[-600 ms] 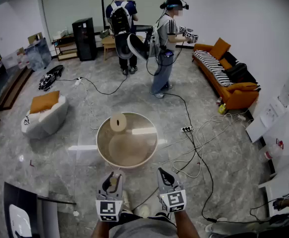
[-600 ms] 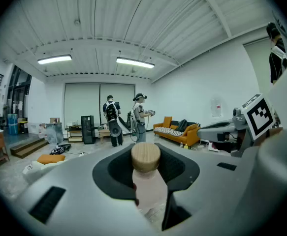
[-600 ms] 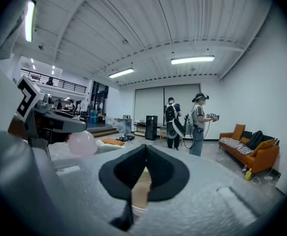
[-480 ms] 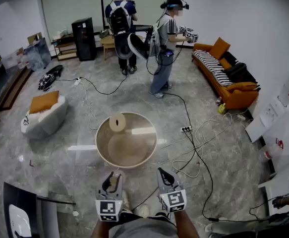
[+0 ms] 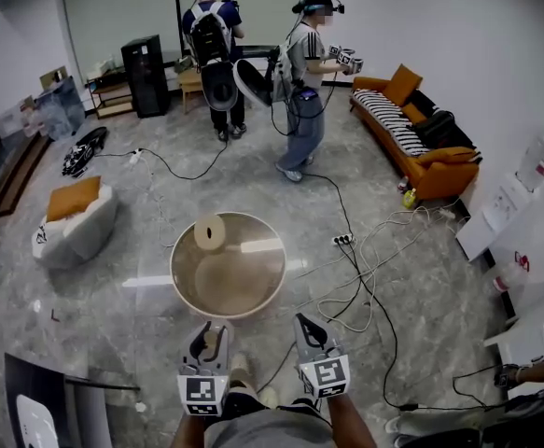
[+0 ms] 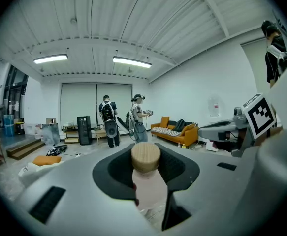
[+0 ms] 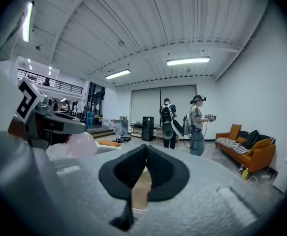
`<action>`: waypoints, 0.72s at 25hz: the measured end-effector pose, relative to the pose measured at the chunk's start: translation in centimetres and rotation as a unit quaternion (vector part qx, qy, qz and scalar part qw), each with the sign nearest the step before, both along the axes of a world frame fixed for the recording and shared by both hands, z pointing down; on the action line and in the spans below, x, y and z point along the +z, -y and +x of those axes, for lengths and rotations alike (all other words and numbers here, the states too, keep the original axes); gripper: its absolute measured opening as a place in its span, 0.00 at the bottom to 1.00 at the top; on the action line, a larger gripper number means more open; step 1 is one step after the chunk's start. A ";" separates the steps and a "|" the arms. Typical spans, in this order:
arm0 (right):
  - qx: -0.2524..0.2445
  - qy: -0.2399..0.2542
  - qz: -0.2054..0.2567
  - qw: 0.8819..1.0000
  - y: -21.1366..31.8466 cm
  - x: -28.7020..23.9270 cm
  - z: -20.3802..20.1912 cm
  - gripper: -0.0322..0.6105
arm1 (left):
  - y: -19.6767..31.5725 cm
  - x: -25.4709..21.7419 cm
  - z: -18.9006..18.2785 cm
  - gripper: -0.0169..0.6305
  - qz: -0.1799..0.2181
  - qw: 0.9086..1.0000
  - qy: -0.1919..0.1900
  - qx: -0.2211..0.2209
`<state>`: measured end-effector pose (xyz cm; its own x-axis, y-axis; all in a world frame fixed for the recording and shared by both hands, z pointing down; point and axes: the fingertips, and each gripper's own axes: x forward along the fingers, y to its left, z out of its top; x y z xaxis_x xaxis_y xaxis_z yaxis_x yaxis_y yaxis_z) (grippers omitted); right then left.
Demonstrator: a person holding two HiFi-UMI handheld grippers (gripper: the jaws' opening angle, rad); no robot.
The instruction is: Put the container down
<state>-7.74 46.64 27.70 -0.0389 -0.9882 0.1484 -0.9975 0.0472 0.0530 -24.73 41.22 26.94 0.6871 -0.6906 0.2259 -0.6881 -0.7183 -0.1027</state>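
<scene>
Head view: the round bench (image 5: 276, 278) is at 12 o'clock from the left gripper (image 5: 208, 336) and the right gripper (image 5: 311, 329). A pale roll (image 5: 209, 232) sits at the bench's 10 o'clock.

Left gripper view: its jaws clamp the upright container (image 6: 147, 191) with the wooden lid (image 6: 145, 157).

Right gripper view: the jaws touch each other, with nothing between them.

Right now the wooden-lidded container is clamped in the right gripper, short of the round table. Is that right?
Not quite: the wooden-lidded container is clamped in the left gripper, not the right, short of the round table. The left gripper view shows it between those jaws; the right gripper is shut with nothing in it.
</scene>
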 end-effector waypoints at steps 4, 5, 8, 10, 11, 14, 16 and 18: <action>0.006 0.001 -0.002 1.000 0.9 0.3 1.4 0.05 | 1.1 0.3 1.4 0.23 -0.003 1.000 0.002 0.005; 0.008 0.001 -0.003 1.000 1.3 0.5 1.7 0.05 | 1.5 0.4 1.8 0.23 -0.004 1.000 0.003 0.007; 0.011 0.002 -0.002 1.000 2.9 0.8 2.7 0.05 | 3.1 0.9 2.9 0.23 -0.005 1.000 0.003 0.011; 0.012 0.000 -0.003 1.000 4.1 0.8 3.7 0.05 | 4.4 1.0 4.0 0.23 -0.005 1.000 0.002 0.014; 0.013 0.000 -0.004 1.000 4.8 0.9 4.2 0.05 | 5.2 1.0 4.5 0.23 -0.006 1.000 0.002 0.015; 0.014 0.001 -0.008 1.000 7.0 1.1 5.3 0.05 | 7.6 1.1 5.7 0.23 -0.008 1.000 0.003 0.016; 0.011 0.000 -0.010 1.000 8.7 1.0 5.9 0.05 | 9.3 1.3 6.6 0.23 -0.011 1.000 0.003 0.017; 0.009 -0.001 -0.013 1.000 10.7 1.0 6.7 0.05 | 11.2 1.5 7.4 0.23 -0.013 1.000 0.003 0.017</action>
<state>-1.04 35.95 28.73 -0.0201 -0.9846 0.1734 -0.9981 0.0300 0.0547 -17.32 30.06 28.42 0.7082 -0.6610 0.2482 -0.6631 -0.7434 -0.0876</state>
